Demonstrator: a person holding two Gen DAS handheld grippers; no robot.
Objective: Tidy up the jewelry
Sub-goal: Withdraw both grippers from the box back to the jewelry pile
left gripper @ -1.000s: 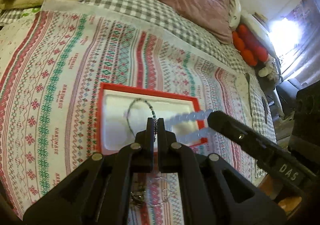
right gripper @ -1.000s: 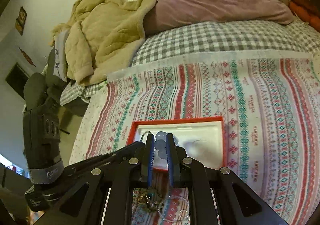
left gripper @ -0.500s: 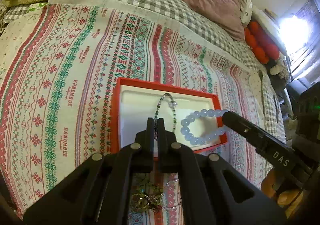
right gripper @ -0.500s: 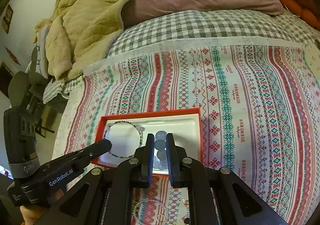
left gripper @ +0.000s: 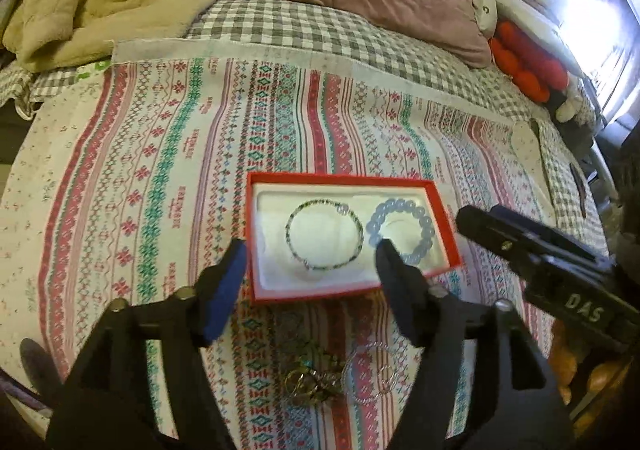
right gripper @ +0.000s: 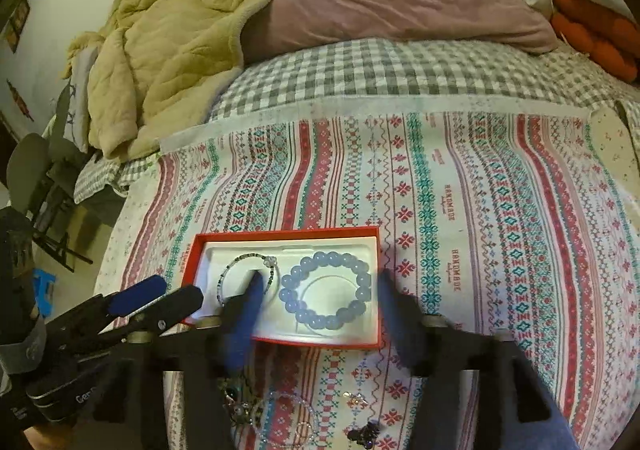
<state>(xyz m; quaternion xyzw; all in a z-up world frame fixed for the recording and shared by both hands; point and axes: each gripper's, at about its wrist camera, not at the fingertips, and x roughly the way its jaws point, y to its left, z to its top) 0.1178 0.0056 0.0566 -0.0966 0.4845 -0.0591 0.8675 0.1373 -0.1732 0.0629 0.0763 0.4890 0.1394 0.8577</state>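
Left wrist view: left gripper (left gripper: 310, 256) and right gripper (right gripper: 318, 282) are both opening, jaws empty, over the red box (left gripper: 442, 218) holding 2 bracelets: thin beaded bracelet (left gripper: 325, 235), blue bead bracelet (right gripper: 325, 292). Better lift straight clear, then fetch the loose jewelry (left gripper: 312, 380) nearby.
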